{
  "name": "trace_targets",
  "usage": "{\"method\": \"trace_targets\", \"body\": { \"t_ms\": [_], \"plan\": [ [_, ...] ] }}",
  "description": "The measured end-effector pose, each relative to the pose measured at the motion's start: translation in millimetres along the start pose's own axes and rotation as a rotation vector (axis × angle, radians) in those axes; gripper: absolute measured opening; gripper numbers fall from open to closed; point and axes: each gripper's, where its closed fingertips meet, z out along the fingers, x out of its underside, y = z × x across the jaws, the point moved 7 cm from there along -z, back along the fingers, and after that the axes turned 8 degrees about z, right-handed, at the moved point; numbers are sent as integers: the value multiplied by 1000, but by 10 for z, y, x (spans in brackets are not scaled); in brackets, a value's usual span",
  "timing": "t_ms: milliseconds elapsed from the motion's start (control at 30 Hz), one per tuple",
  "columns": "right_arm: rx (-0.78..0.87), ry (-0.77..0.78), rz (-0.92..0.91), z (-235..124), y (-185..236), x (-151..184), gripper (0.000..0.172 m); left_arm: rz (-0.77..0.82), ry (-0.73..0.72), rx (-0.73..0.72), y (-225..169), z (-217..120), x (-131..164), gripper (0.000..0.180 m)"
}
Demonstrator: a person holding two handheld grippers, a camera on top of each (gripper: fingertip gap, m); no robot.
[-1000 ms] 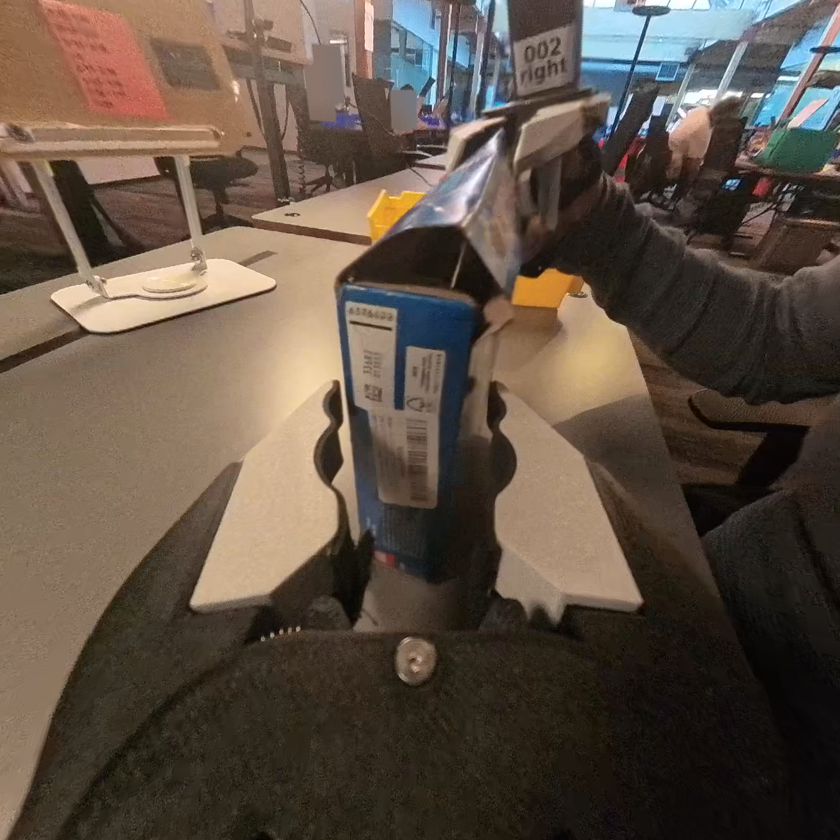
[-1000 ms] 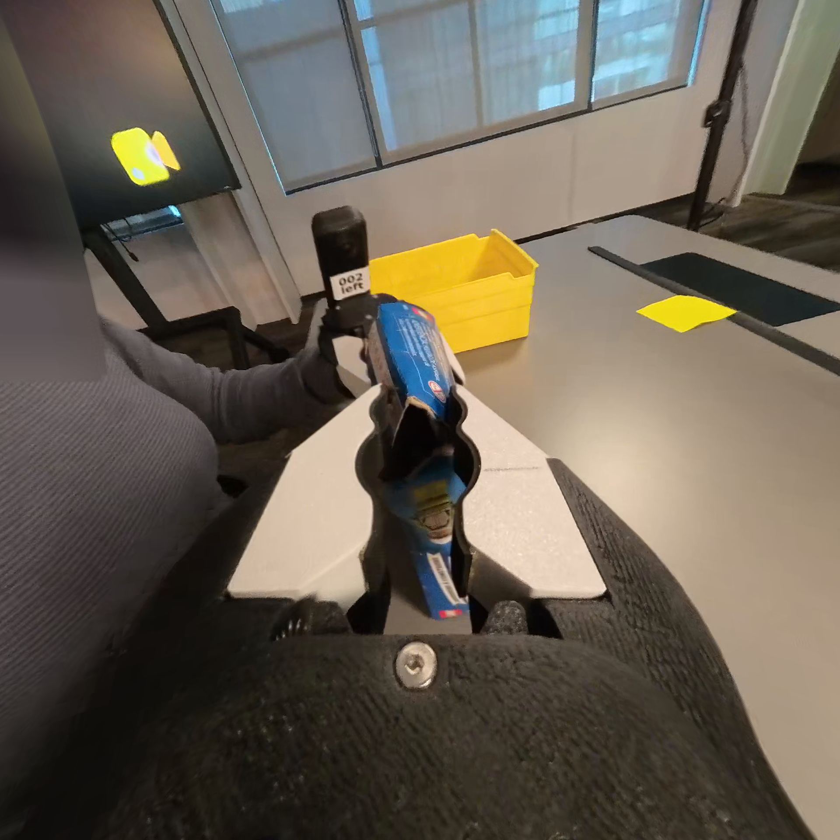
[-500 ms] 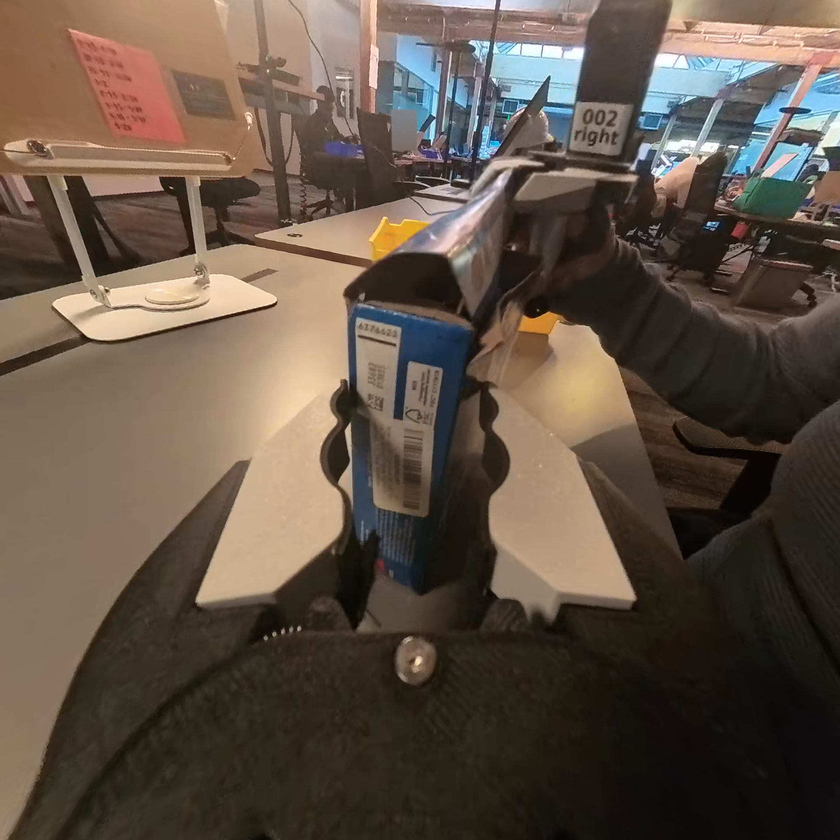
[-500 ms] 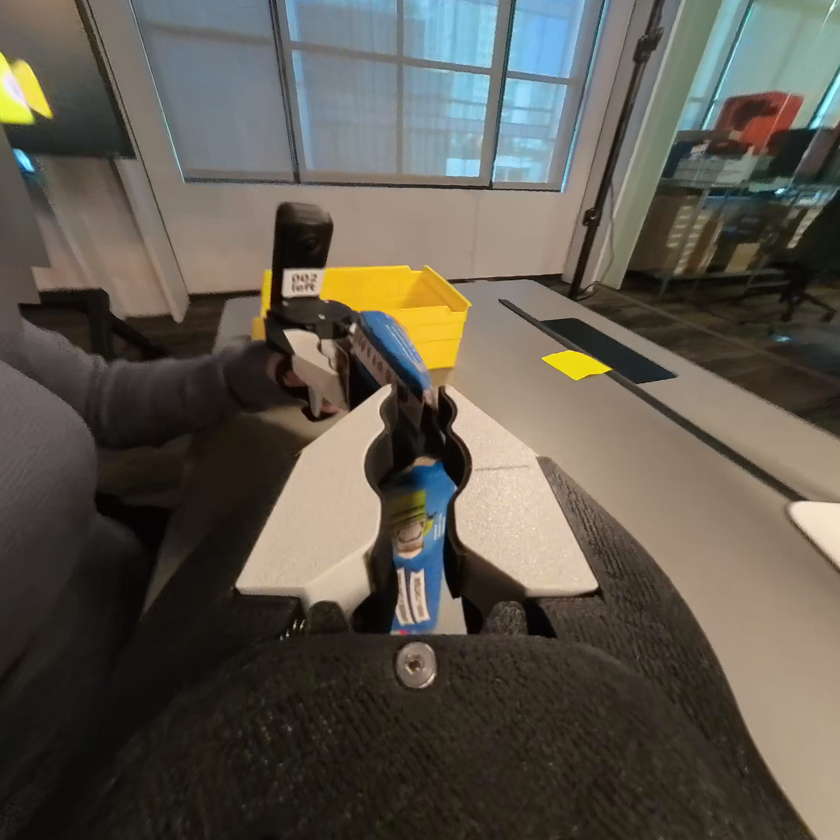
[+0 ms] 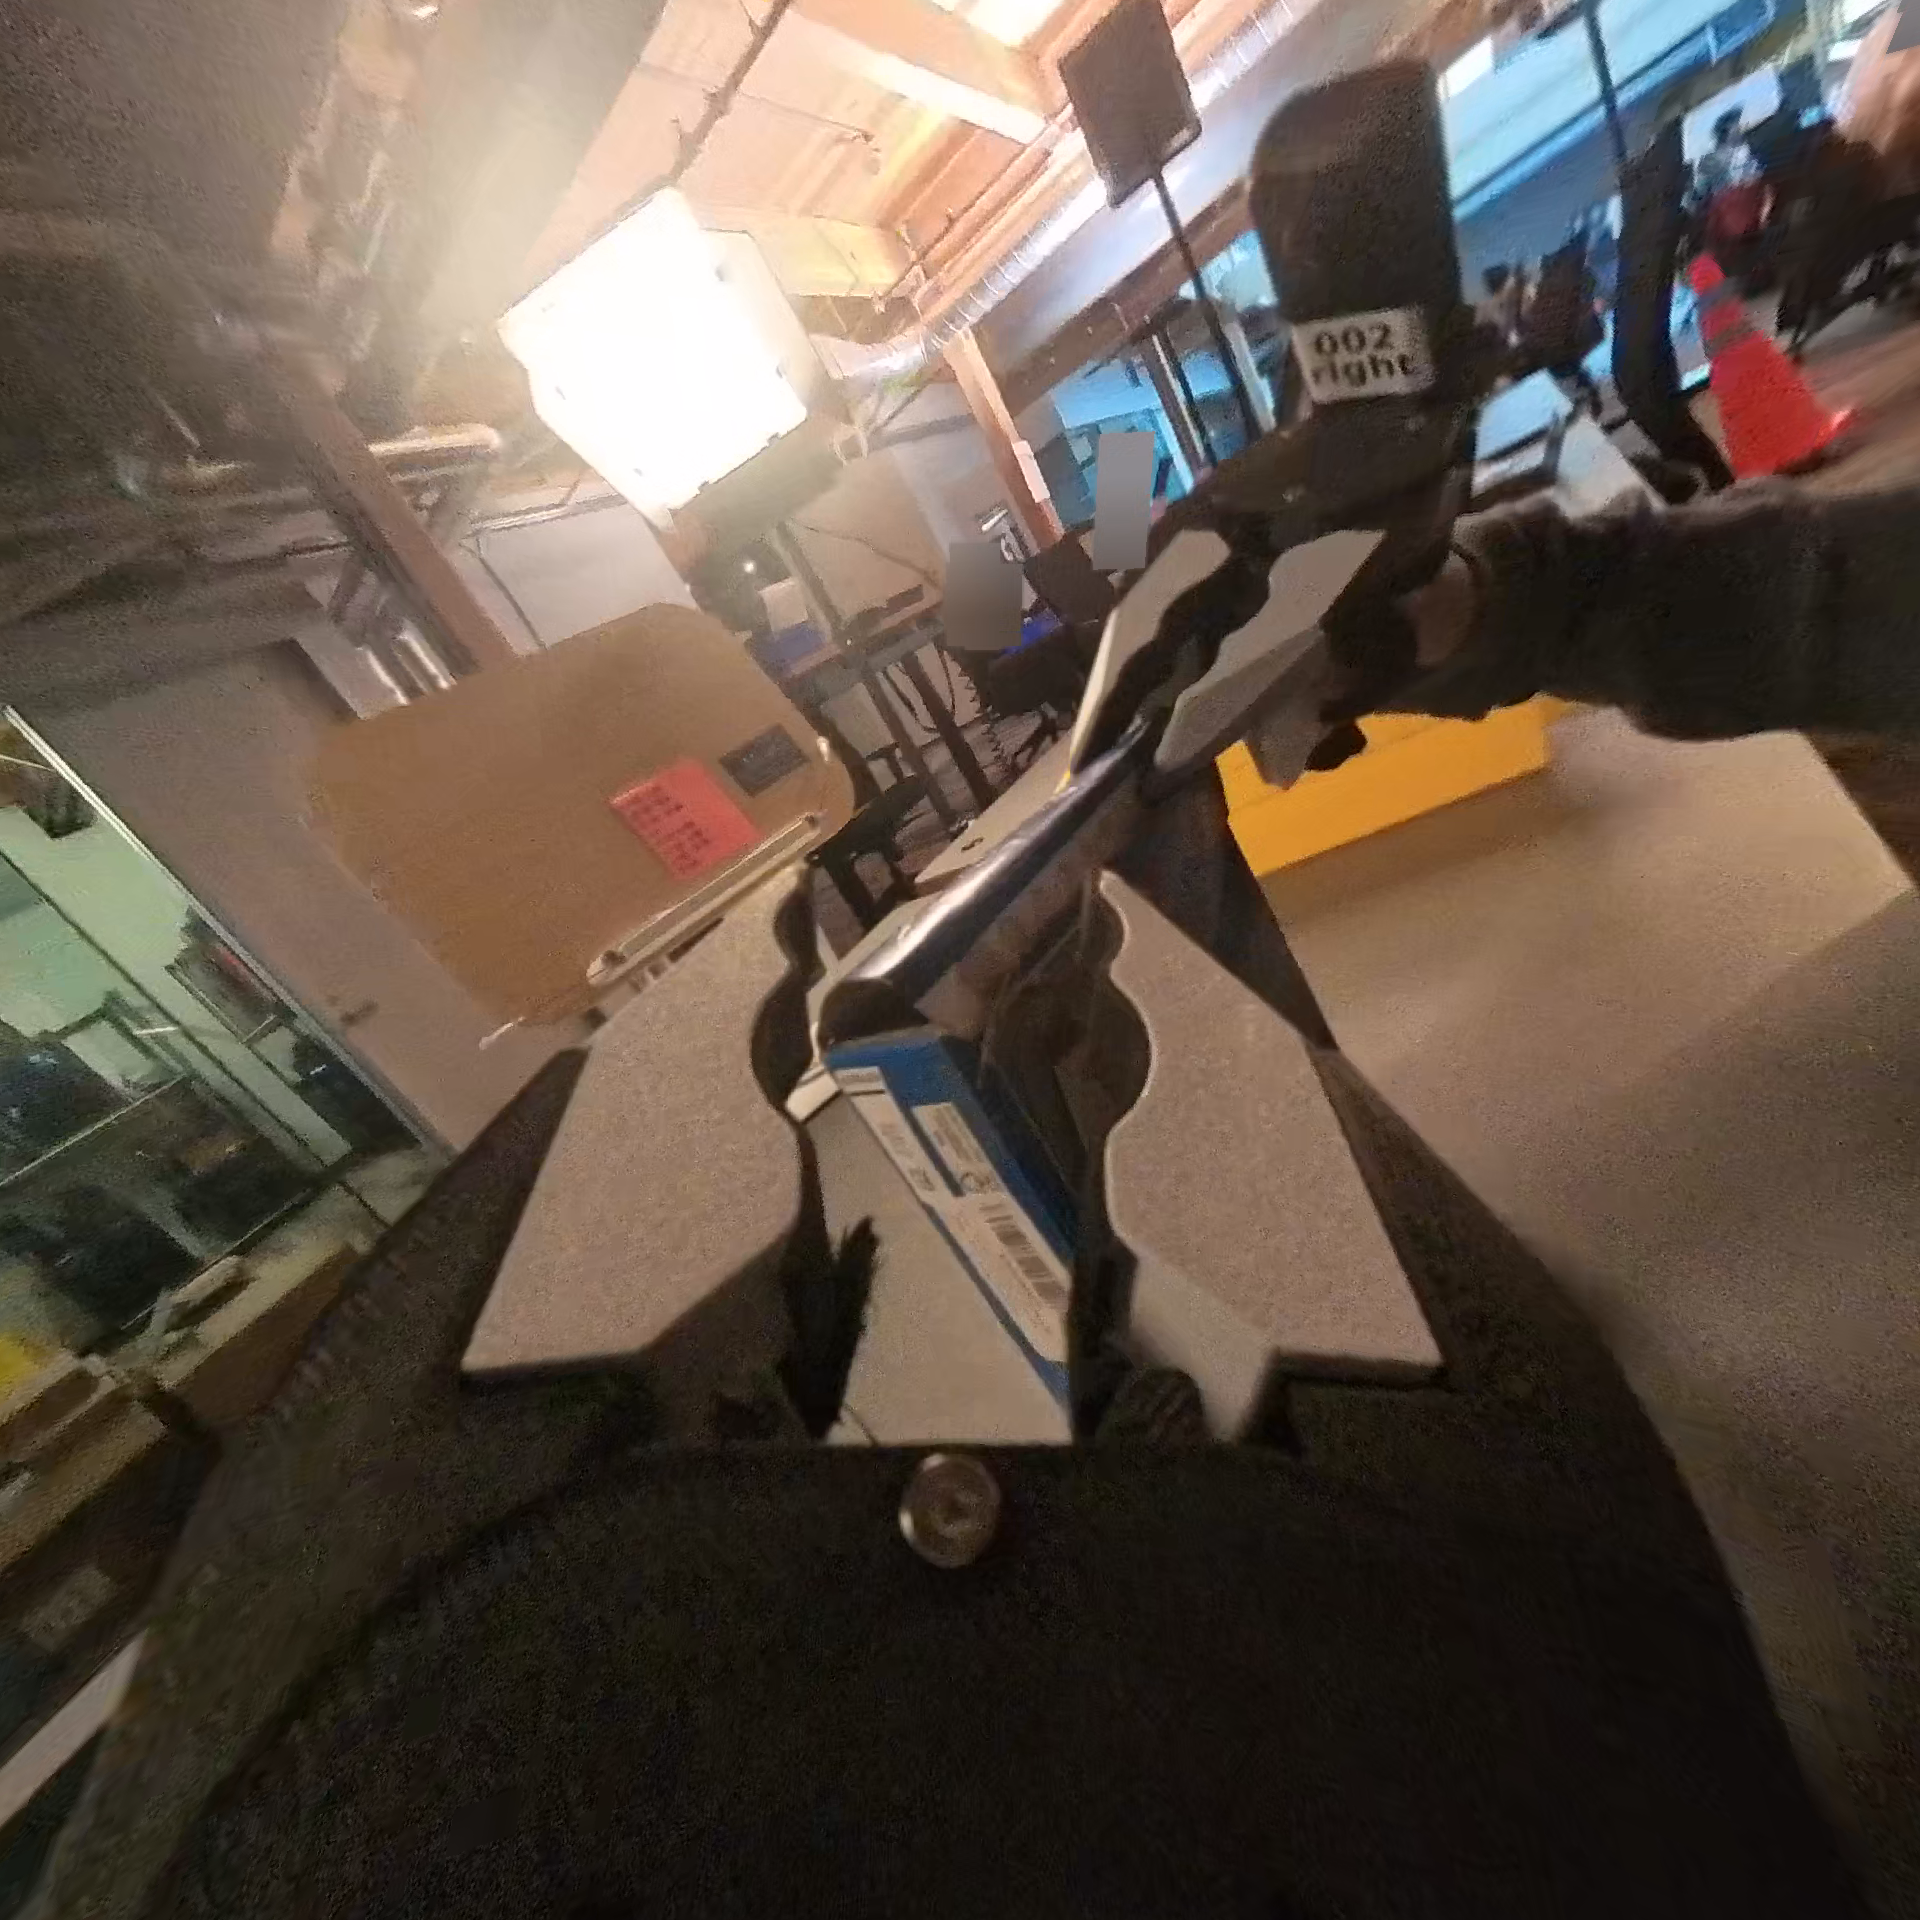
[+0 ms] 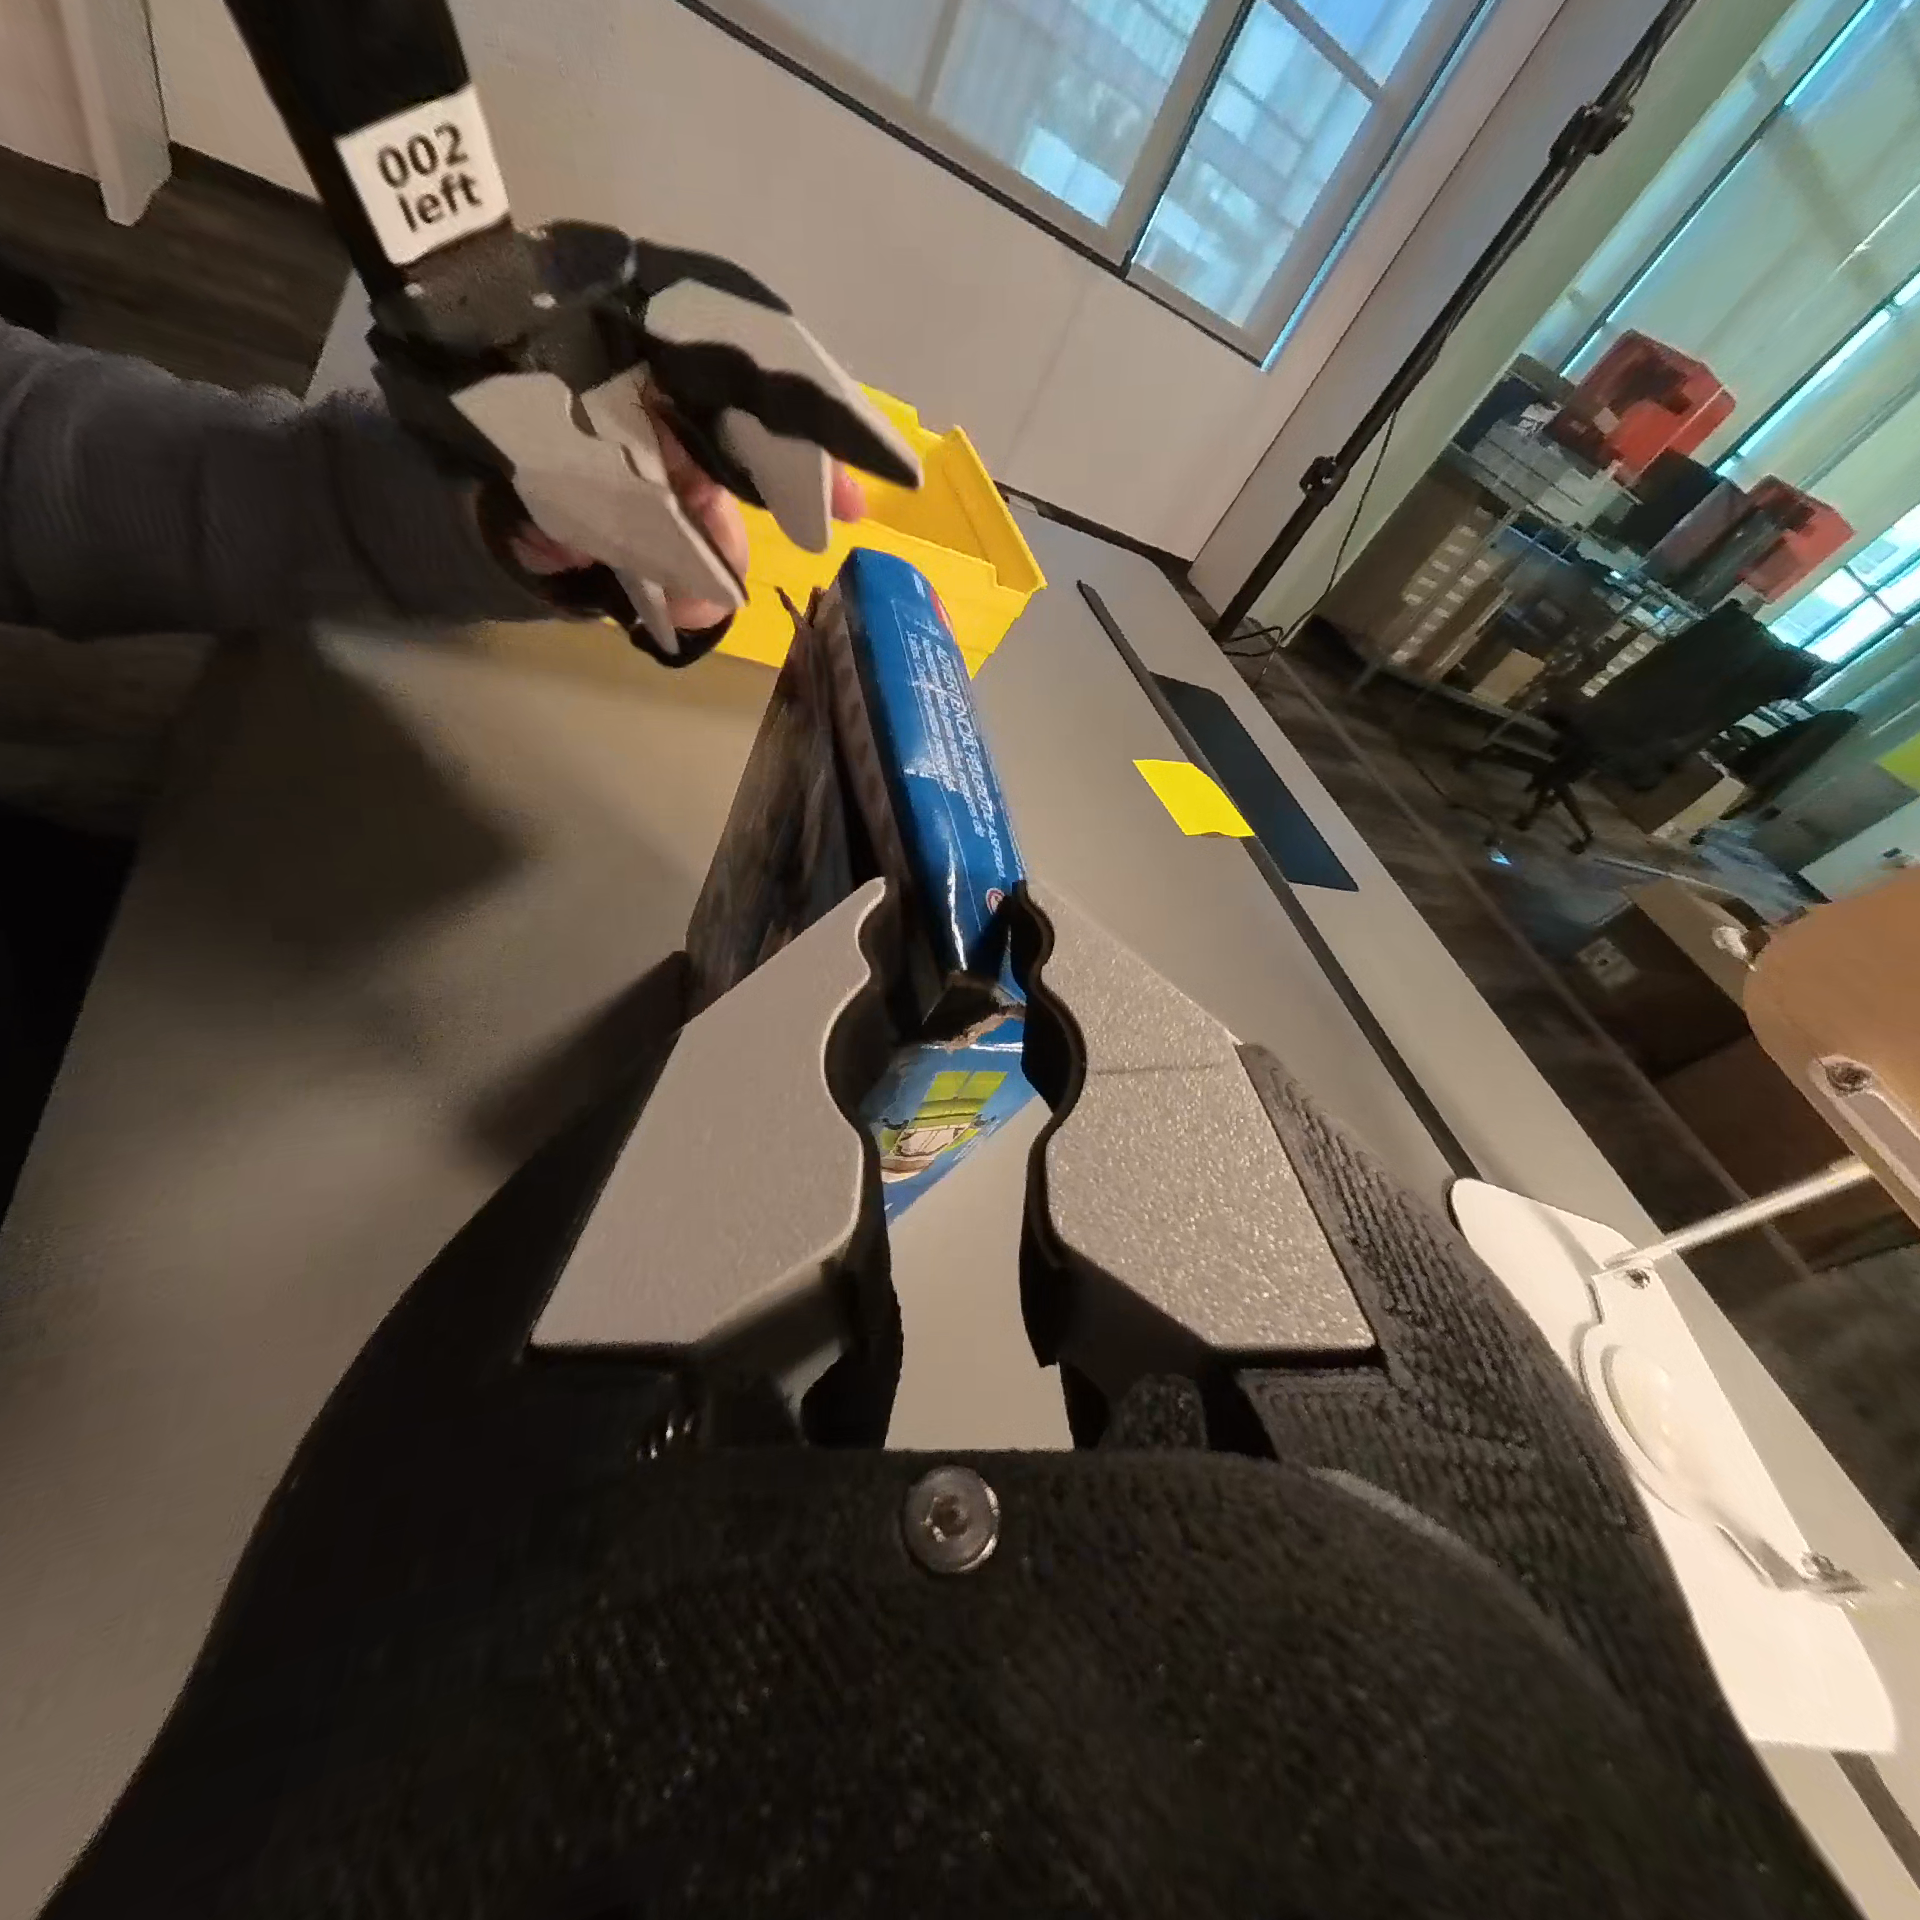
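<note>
gaping blue box (image 6: 935, 769), torn flap

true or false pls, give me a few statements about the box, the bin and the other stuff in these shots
1. The right gripper has its fingers closed on one end of the blue box. True.
2. The blue box lies inside the yellow bin. False: it is held outside the bin, which sits on the table beyond it.
3. The yellow note is stuck on the blue box. False: it lies on the table beside a dark mat.
4. An orange traffic cone stands in the background of the left wrist view. True.
5. The bin is red. False: it is yellow.
</note>
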Motion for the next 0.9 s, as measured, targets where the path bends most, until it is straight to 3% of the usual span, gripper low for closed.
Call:
{"method": "trace_targets", "body": {
  "t_ms": [167,467,900],
  "plan": [
    [-20,16,3,7,-2,-17,19,80,122,38,-87,127,89,41],
    [-16,-109,-5,-95,63,-85,27,92,137,61,-118,114,117,33],
    [-70,5,96,15,130,76,22,73,208,91,-155,109,198,33]
  ]
}}
